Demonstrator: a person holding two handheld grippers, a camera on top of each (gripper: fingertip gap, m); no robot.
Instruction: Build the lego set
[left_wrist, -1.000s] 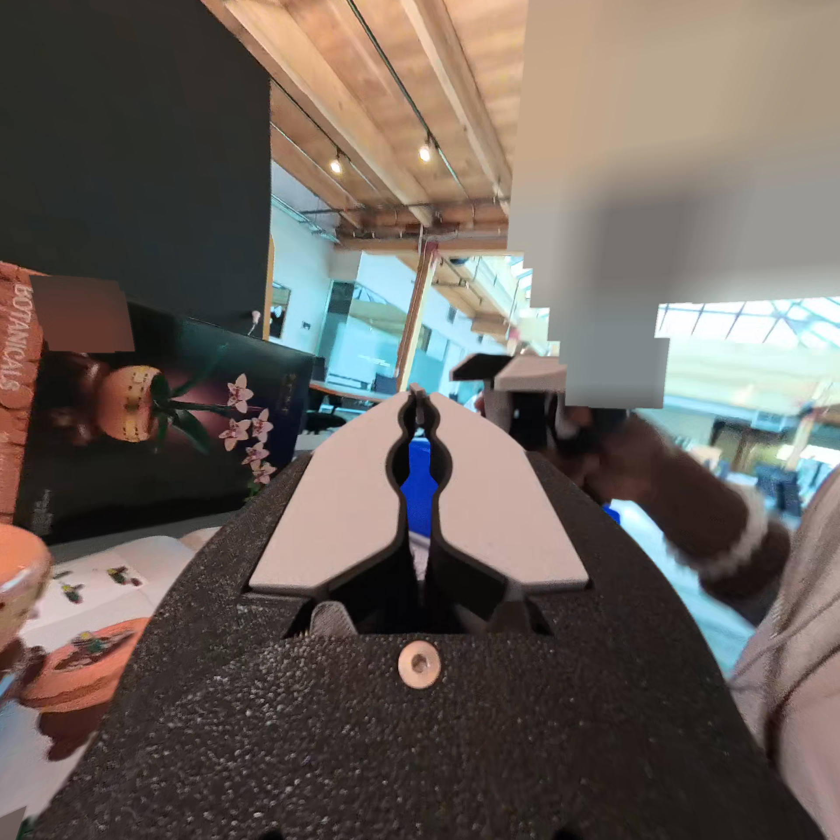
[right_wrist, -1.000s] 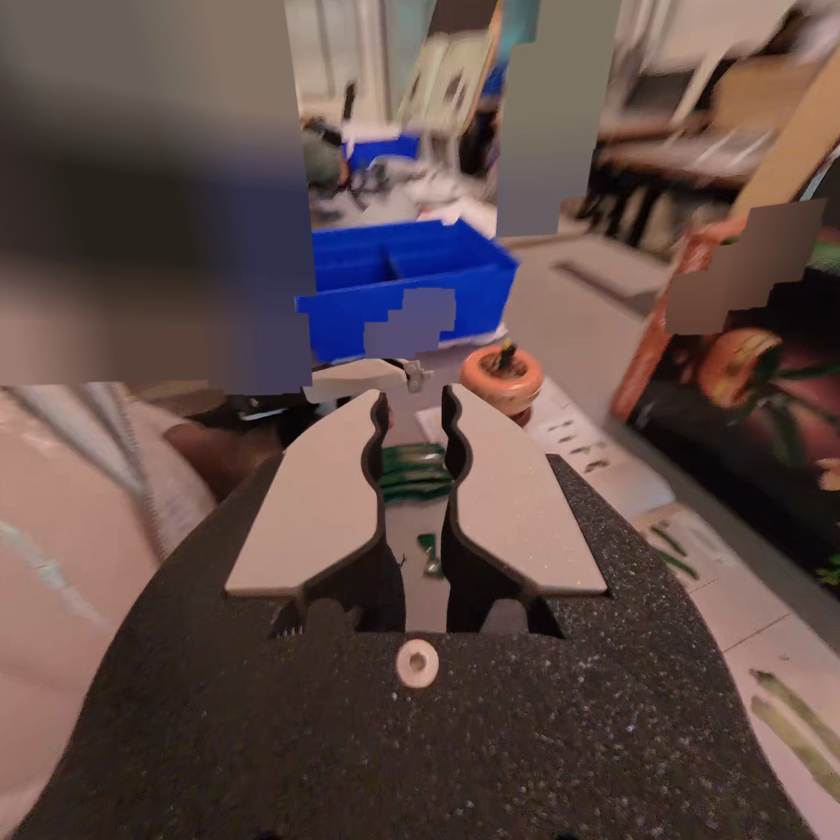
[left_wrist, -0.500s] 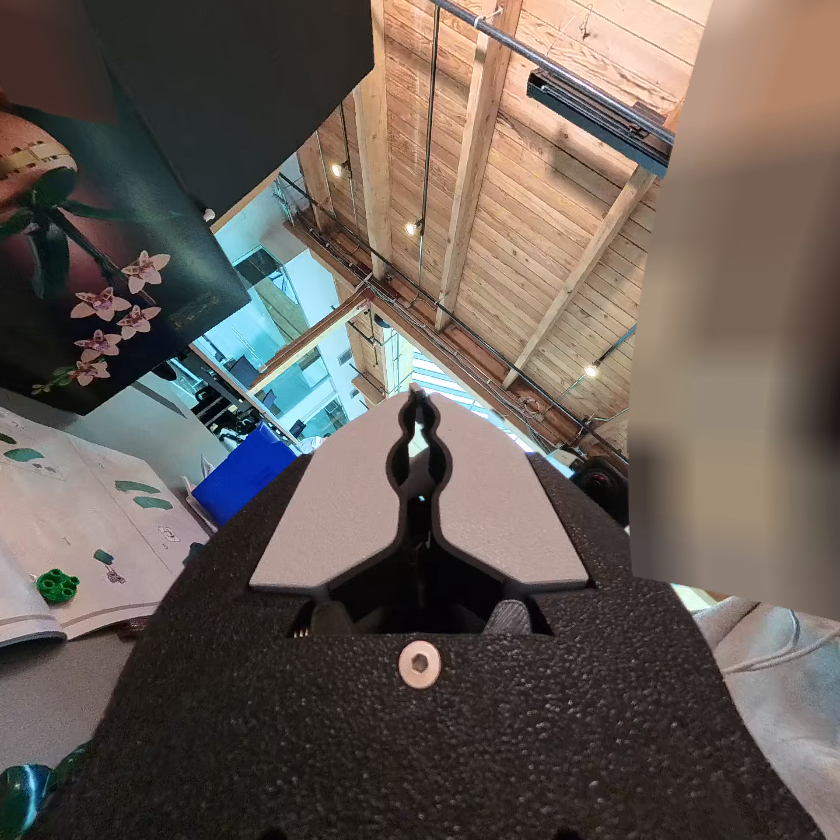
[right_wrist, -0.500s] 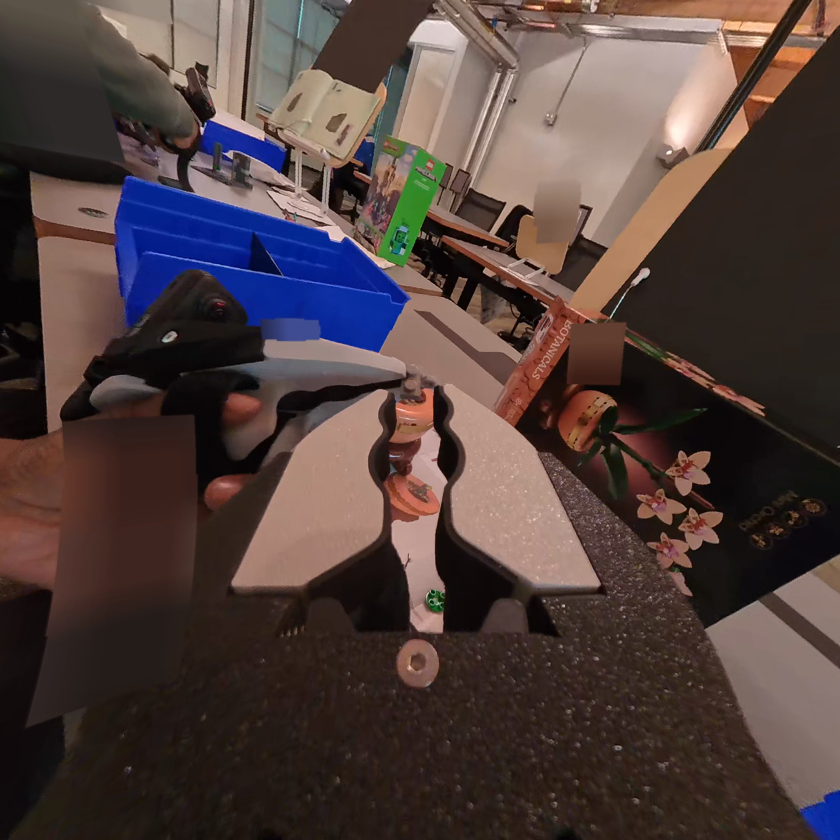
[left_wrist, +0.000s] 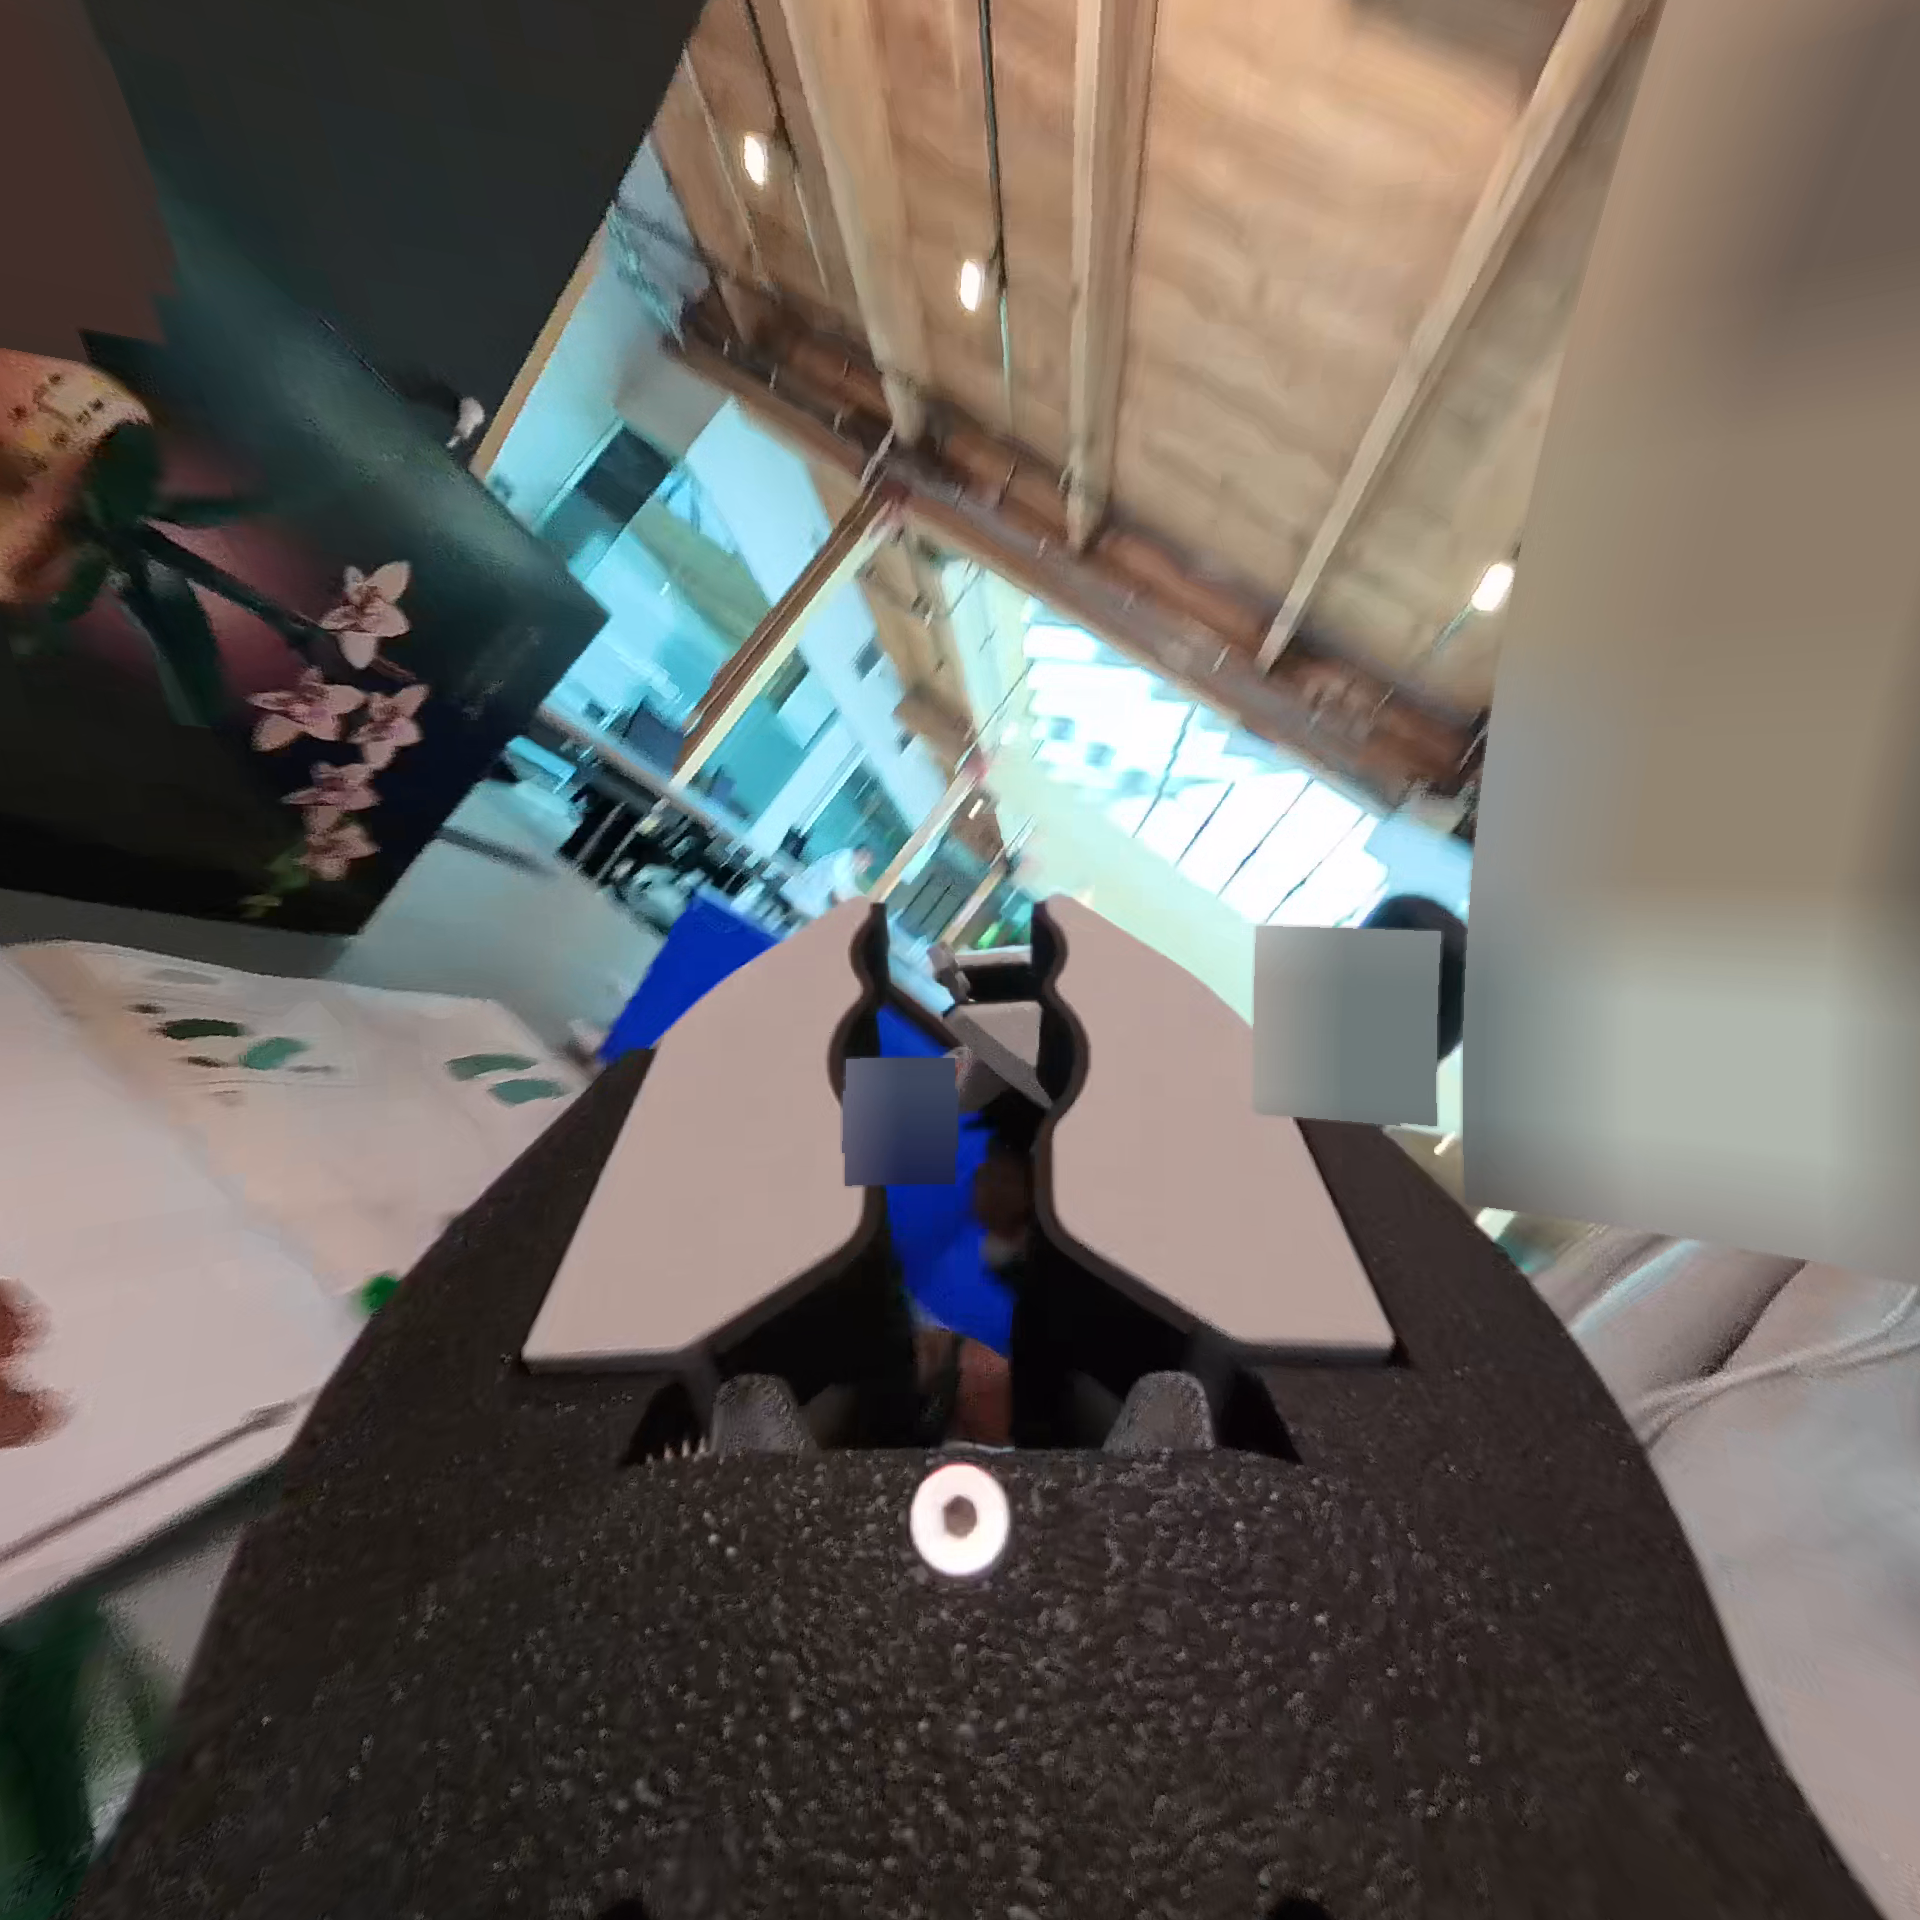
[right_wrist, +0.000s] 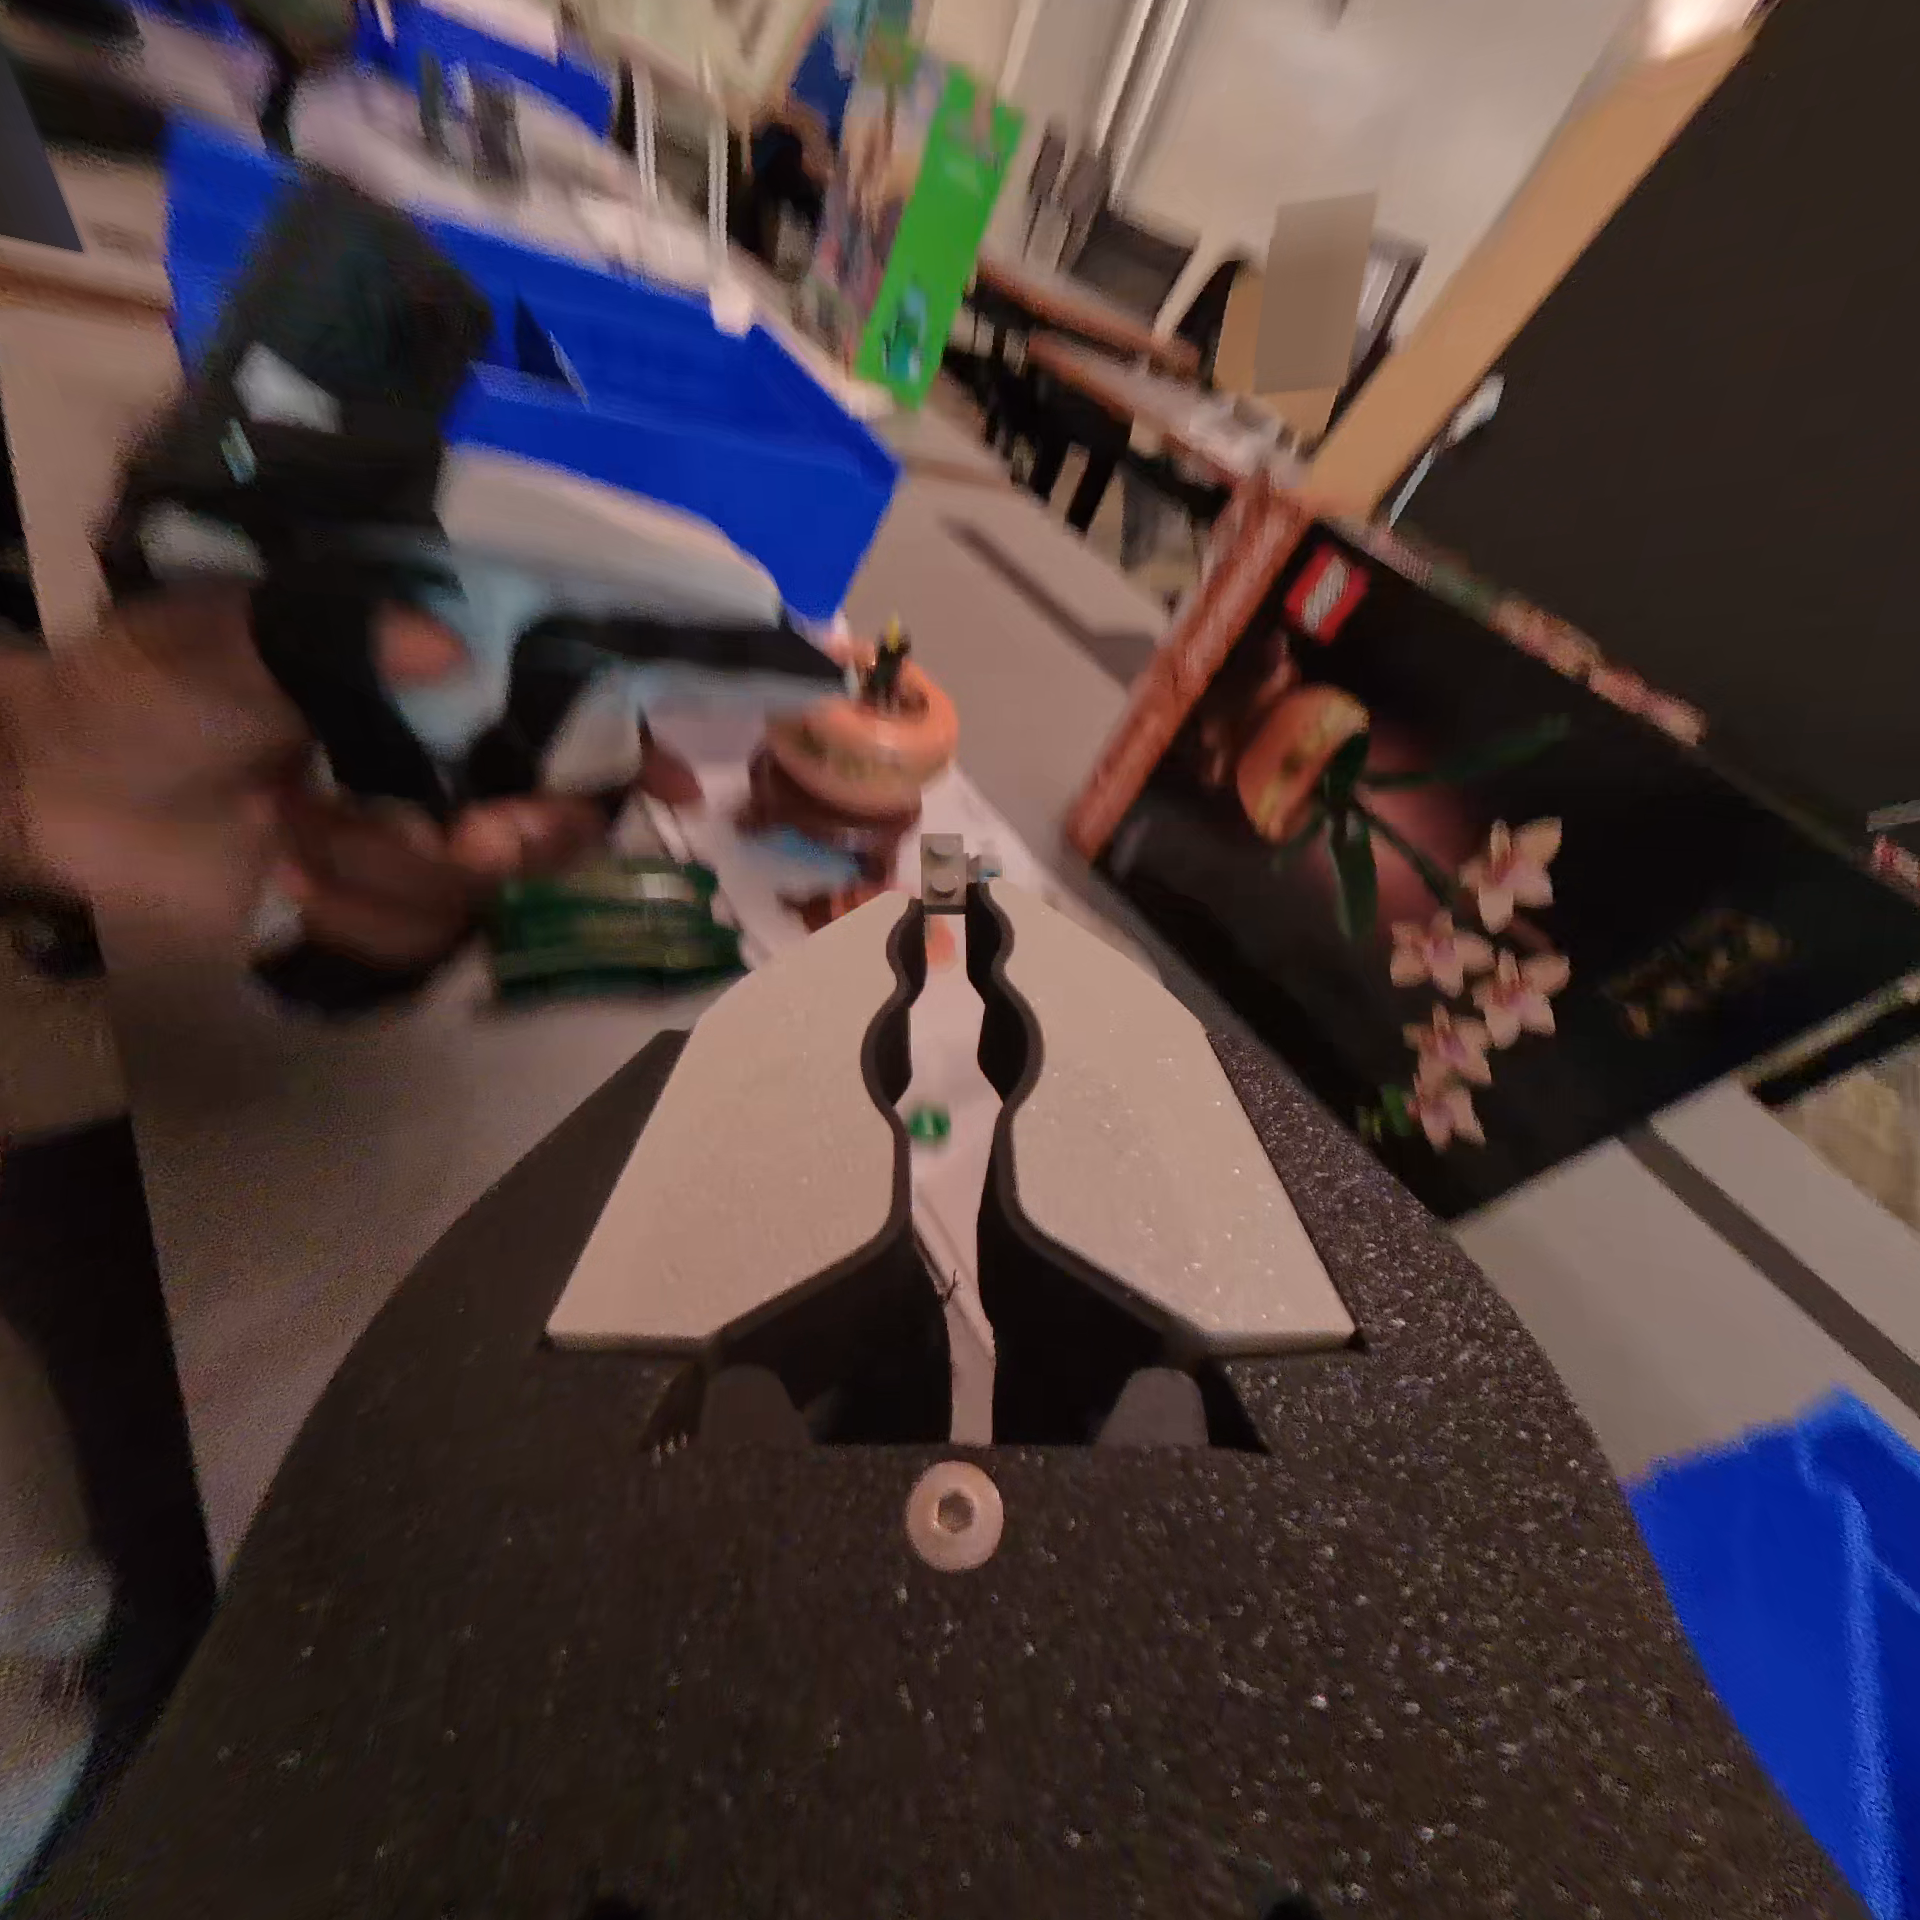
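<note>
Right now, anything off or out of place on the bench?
Nothing stands out, though both views are blurred. The right gripper pinches a small grey piece; the pot model stands upright beside the set box.

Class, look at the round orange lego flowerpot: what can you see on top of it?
On the round orange lego flowerpot, a short dark stem piece with a yellowish tip stands upright at its top centre. Motion blur hides finer details, and the left gripper partly covers the pot's left rim.

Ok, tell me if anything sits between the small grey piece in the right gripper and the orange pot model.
Nothing visible does. The right gripper pinches the small grey piece at its tips, and the orange pot model stands just beyond on the open booklet. The left gripper hovers beside the pot's top, not in the path.
</note>
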